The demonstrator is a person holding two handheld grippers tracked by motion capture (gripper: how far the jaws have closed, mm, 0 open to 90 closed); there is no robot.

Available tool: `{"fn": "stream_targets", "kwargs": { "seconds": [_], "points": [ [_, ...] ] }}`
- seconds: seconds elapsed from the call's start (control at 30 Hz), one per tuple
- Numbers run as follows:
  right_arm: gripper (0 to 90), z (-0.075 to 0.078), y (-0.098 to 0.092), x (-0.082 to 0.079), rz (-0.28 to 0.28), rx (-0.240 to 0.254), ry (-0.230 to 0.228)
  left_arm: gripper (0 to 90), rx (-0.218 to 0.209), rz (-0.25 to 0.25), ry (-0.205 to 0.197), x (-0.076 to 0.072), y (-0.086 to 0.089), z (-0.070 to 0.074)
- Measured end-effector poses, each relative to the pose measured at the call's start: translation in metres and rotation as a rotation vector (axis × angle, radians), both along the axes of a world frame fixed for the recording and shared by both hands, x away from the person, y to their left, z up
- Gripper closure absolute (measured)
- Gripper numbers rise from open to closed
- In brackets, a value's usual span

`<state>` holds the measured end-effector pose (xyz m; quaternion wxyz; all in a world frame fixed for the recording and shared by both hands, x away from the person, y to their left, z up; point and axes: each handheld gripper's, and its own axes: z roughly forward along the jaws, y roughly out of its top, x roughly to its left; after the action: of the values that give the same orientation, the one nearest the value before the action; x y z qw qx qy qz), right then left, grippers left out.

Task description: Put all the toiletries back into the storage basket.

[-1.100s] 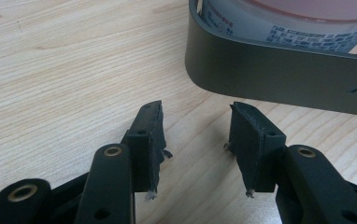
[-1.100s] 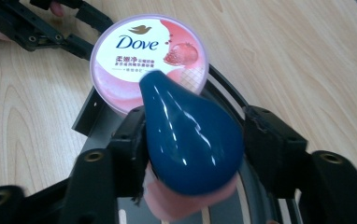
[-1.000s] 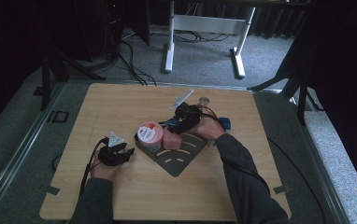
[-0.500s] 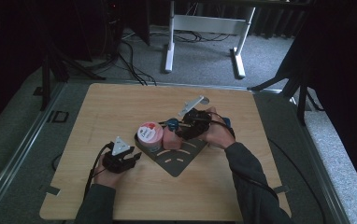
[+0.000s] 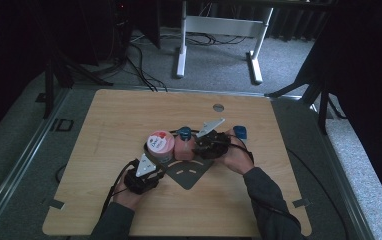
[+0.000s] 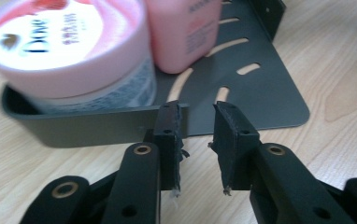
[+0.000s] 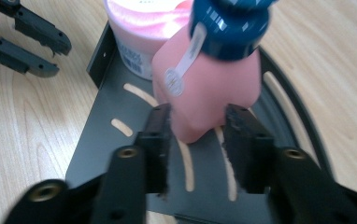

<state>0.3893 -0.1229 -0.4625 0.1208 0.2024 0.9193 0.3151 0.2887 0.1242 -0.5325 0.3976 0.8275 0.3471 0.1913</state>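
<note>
A dark quarter-round tray (image 5: 189, 176) lies mid-table with a pink Dove jar (image 5: 160, 145) and a pink bottle (image 5: 184, 147) with a blue cap standing on it. My right gripper (image 7: 197, 123) has been closing. Its jaws stand close on either side of the bottle's (image 7: 209, 88) base, with thin slivers of tray showing between pads and bottle. My left gripper (image 6: 197, 128) has also been closing. It is open at the tray's (image 6: 260, 93) near rim, below the jar (image 6: 69, 46), with only the rim's edge and wood between the jaws.
A small blue object (image 5: 240, 132) lies on the table just right of my right hand. A round grey cap (image 5: 218, 107) sits in the tabletop farther back. White desk legs (image 5: 181, 45) stand on the floor beyond the table.
My left hand has moved right up to the tray's near rim. My right hand has come down and left onto the bottle. Both pairs of jaws stand narrower.
</note>
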Motion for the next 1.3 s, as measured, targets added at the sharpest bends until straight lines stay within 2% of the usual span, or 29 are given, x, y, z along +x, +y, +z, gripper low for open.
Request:
{"fn": "stream_targets", "kwargs": {
  "seconds": [0.03, 0.17, 0.23, 0.37, 0.43, 0.57, 0.8, 0.93, 1.3],
  "points": [
    [74.2, -0.005, -0.001, -0.002, 0.002, 0.024, 0.006, 75.1, 0.005, -0.009, 0.006, 0.001, -0.005, -0.002],
    [81.4, -0.010, -0.002, -0.006, -0.015, 0.037, 0.013, 77.5, 0.023, -0.031, 0.010, 0.003, -0.015, -0.006],
    [89.3, -0.014, -0.002, -0.009, -0.023, 0.037, 0.000, 79.8, 0.033, -0.042, 0.012, 0.004, -0.020, -0.009],
    [90.0, -0.019, -0.003, -0.012, -0.046, 0.046, -0.012, 86.2, 0.044, -0.051, 0.018, 0.008, -0.029, -0.012],
    [90.0, -0.022, -0.003, -0.013, -0.056, 0.053, -0.004, 89.3, 0.049, -0.062, 0.020, 0.010, -0.032, -0.013],
    [90.0, -0.029, -0.004, -0.013, -0.080, 0.076, -0.008, 89.8, 0.059, -0.073, 0.028, 0.013, -0.038, -0.015],
    [90.0, -0.039, -0.003, -0.013, -0.103, 0.078, -0.006, 89.7, 0.085, -0.095, 0.036, 0.018, -0.051, -0.019],
    [90.0, -0.040, -0.003, -0.012, -0.113, 0.082, -0.010, 89.6, 0.096, -0.085, 0.042, 0.020, -0.054, -0.022],
    [90.0, -0.042, -0.004, -0.011, -0.117, 0.092, -0.020, 89.6, 0.103, -0.060, 0.023, 0.024, -0.056, -0.024]
  ]
}}
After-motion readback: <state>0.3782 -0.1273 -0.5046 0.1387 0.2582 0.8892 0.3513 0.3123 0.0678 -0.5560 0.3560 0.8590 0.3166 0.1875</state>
